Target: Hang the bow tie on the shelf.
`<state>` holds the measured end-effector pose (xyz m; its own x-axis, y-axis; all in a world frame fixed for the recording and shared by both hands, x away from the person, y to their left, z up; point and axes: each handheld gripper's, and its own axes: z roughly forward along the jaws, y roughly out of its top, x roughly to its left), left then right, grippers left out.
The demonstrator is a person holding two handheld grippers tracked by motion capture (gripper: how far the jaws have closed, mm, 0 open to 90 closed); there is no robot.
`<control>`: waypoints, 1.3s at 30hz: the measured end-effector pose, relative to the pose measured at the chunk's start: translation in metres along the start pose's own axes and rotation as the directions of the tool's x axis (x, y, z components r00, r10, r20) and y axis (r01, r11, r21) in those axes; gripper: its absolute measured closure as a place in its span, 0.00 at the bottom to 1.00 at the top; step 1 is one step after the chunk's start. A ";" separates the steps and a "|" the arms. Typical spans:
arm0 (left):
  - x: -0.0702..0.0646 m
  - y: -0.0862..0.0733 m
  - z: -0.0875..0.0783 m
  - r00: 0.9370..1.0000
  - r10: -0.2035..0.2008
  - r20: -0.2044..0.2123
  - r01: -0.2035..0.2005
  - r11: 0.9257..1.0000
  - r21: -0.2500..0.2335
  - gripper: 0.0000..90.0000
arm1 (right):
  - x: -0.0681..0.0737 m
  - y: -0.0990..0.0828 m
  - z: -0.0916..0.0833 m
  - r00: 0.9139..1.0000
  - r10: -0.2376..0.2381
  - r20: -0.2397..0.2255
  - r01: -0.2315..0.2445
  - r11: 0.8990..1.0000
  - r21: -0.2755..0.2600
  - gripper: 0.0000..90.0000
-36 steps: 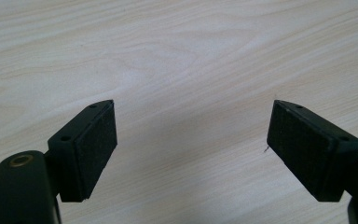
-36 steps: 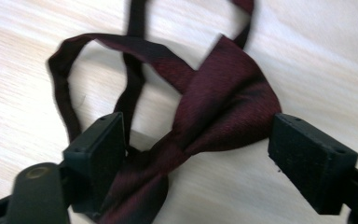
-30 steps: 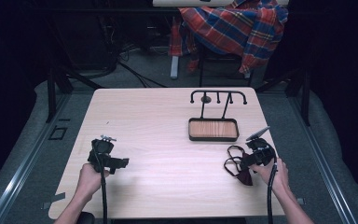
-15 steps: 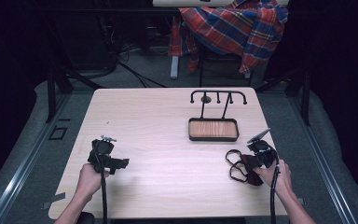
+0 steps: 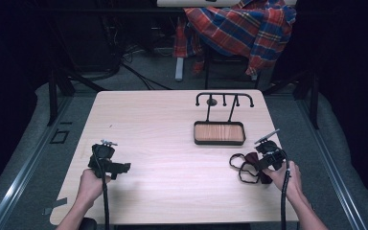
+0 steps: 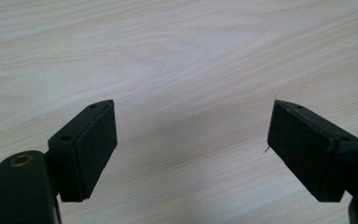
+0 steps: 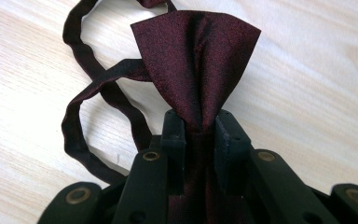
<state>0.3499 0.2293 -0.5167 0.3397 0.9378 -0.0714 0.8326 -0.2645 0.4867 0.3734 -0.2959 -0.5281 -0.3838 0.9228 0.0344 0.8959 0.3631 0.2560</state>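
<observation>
So the right claw (image 7: 199, 128) has just been closing, and in the right gripper view its jaws are pinched tight on the dark red bow tie (image 7: 196, 65), right at the gathered middle where the fabric bunches up. The tie sits at the right side of the bench (image 5: 172, 143), just in front of the little wooden tray (image 5: 219, 132) with the black hook rack (image 5: 224, 99) behind it.

That satin looks slick and floppy, weighs basically nothing, so I'd guess the wings will droop and the thin black neck strap (image 7: 98, 93) will dangle and trail in loops once it's lifted. The knot is the smartest spot to grab since it's the thickest, least slippery bit. The strap could snag on something, though.

The left claw (image 6: 191, 144) is spread wide over bare wood, holding nothing.
</observation>
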 end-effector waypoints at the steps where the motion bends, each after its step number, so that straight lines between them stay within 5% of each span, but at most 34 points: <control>1: 0.000 0.000 0.001 1.000 -0.003 0.001 0.003 1.000 0.001 0.18 | 0.001 0.001 0.000 1.000 -0.002 0.000 0.002 1.000 -0.009 0.85; 9: -0.001 0.000 0.000 1.000 0.012 0.003 -0.012 1.000 -0.005 0.18 | 0.007 0.003 -0.013 0.998 -0.055 0.005 0.055 0.995 -0.081 0.85; 19: 0.001 -0.004 -0.004 1.000 0.025 0.015 -0.025 1.000 -0.016 0.18 | 0.010 0.003 -0.033 0.999 -0.053 0.009 0.053 0.986 -0.160 0.85; 29: 0.000 -0.008 -0.008 1.000 0.029 0.005 -0.029 0.999 -0.019 0.18 | 0.008 0.005 -0.058 0.998 -0.053 0.024 0.058 0.954 -0.294 0.85; 39: -0.002 -0.005 -0.003 0.999 0.049 0.007 -0.049 0.999 -0.006 0.18 | 0.009 0.007 -0.072 0.996 -0.066 0.057 0.082 0.930 -0.358 0.85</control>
<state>0.3441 0.2298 -0.5159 0.3833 0.9221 -0.0538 0.8125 -0.3089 0.4944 0.3605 -0.2941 -0.4567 -0.4290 0.9025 -0.0378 0.7215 0.3676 0.5868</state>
